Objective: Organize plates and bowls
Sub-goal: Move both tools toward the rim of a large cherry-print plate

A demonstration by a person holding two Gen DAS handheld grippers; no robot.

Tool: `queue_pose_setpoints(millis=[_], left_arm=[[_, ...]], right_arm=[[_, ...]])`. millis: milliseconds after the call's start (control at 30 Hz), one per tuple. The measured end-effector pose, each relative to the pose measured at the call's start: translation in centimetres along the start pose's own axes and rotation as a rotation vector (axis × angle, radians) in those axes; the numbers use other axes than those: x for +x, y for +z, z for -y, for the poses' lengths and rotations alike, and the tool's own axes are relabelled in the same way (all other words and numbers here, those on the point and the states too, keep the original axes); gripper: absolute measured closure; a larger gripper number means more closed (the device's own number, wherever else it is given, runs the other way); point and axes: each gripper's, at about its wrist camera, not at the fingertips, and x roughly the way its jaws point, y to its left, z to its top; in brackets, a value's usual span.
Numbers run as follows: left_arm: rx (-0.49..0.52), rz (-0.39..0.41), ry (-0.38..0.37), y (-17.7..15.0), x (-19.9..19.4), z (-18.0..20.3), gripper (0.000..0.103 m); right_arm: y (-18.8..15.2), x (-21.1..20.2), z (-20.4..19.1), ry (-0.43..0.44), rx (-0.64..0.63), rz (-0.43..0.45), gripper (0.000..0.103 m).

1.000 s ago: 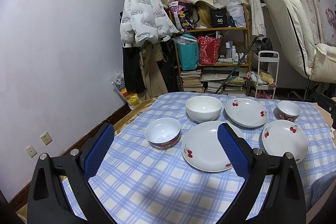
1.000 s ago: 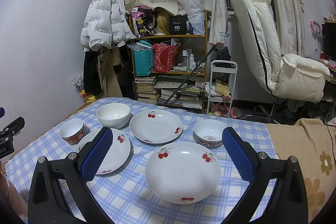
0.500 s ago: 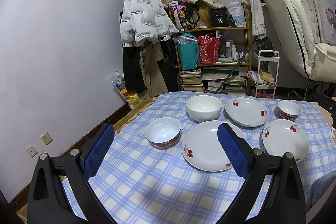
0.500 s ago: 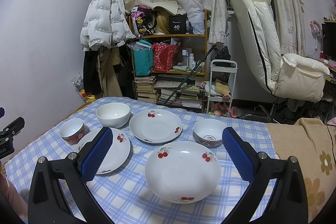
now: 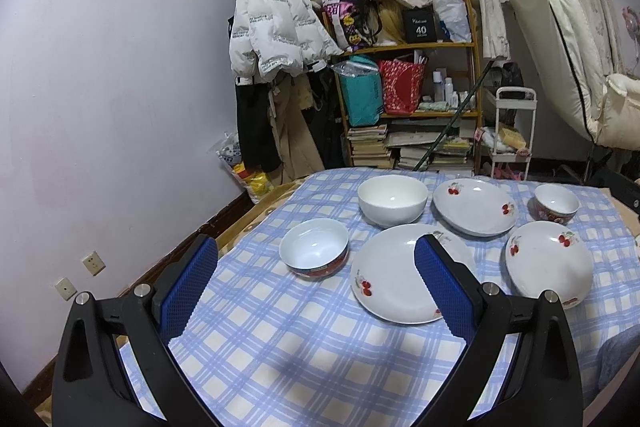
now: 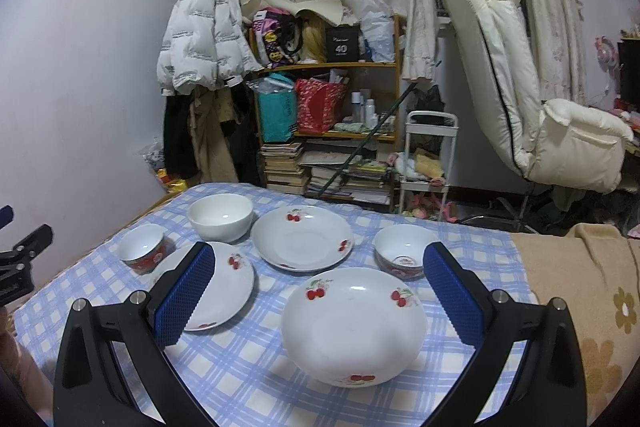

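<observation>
**A:** So, nothing's picked up yet. Both grippers hang above the near edge of the checked tablecloth [image 5: 280, 359] with their fingers spread wide and nothing between them. The left gripper [image 5: 316, 291] looks out over the small red-banded bowl [image 5: 314, 254] and the near left plate [image 5: 400, 275]; the right gripper [image 6: 319, 297] sits right over the near right plate [image 6: 354, 325].

**B:** Where's the rest of the crockery?

**A:** Farther back: the plain white bowl [image 6: 221, 215], the far plate [image 6: 302, 237] and a second patterned bowl [image 6: 404, 255]. All six pieces lie apart from one another, no stacks.

**B:** Best way to start, you think?

**A:** I'd grab a plate by its rim, one finger over the lip and one under, then lift it level. Those glazed rims look slippery, so get a deep bite. Then plates on plates, small bowls nested in the white one. I'd come in low so the lower finger doesn't snag the cloth.

**B:** Anything different from a second back?

**A:** Barely. Both views match the earlier ones: dishes in the same spots, fingers equally spread.
</observation>
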Motion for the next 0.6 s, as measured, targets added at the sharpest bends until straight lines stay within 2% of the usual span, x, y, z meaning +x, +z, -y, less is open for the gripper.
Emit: queue_pose_setpoints(millis=[267, 600], left_arm=[[-0.024, -0.085, -0.017, 1.7, 2.3, -0.3, 0.006], [-0.001, -0.178, -0.045, 4.4, 5.9, 0.3, 0.006]], right_arm=[[1.4, 0.7, -1.9, 0.022, -0.056, 0.033, 0.0], [3.7, 5.0, -3.0, 0.059, -0.019, -0.027, 0.0]])
